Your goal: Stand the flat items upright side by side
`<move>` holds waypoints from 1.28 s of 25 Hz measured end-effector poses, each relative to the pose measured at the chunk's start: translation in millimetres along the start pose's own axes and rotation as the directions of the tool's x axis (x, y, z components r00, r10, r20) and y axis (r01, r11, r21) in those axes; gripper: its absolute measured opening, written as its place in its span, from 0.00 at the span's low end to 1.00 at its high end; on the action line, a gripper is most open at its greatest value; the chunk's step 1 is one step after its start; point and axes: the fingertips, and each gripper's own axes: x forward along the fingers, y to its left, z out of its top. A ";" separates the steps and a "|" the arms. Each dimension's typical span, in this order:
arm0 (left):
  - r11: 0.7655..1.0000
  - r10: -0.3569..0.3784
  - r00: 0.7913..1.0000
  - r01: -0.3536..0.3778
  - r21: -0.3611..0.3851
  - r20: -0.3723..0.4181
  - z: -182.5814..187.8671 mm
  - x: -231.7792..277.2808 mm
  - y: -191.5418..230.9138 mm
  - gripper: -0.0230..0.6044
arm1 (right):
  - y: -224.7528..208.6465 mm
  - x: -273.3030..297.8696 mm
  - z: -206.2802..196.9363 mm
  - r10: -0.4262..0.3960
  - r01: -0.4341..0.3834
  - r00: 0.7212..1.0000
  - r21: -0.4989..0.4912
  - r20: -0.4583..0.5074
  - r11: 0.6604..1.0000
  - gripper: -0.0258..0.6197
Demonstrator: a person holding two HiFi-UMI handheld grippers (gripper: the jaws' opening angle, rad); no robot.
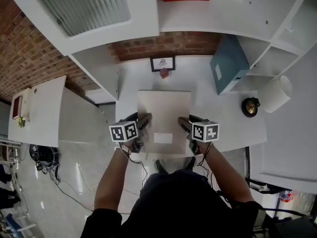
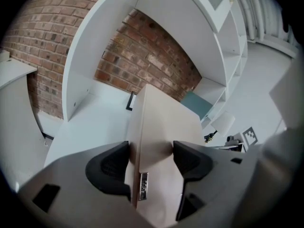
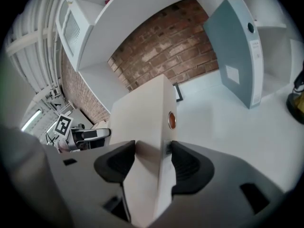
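We can read no text. The white label (image 1: 163, 138) on the beige binder (image 1: 163, 108) and the label (image 1: 218, 72) on the blue binder (image 1: 230, 58) to its right are too small to read; the left cube (image 1: 124, 131) and right cube (image 1: 205, 131) flanking the beige binder carry only square markers.

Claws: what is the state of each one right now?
Left claw: closed on the beige binder.
Right claw: closed on the same beige binder.

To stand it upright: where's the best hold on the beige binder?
Take the beige binder by opposite side edges, near end: left gripper from its left, right gripper from its right, pinching across the thickness; it's broad, flat, thin.
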 end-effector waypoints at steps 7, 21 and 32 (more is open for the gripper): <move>0.997 0.017 0.991 -0.027 0.078 0.130 40.1 -16.1 -25.9 0.49 | 15.1 -17.2 53.6 -0.003 0.027 0.993 -0.191 0.121 0.981 0.41; 0.911 0.048 0.973 -0.136 0.389 0.227 42.5 -21.6 -64.7 0.49 | 7.1 -36.4 64.2 -0.001 0.160 0.949 -0.480 0.314 0.863 0.41; 0.908 0.029 0.962 -0.139 0.396 0.272 31.1 -23.5 -66.7 0.49 | 7.1 -43.8 54.0 0.154 0.019 0.960 -0.609 0.232 0.793 0.49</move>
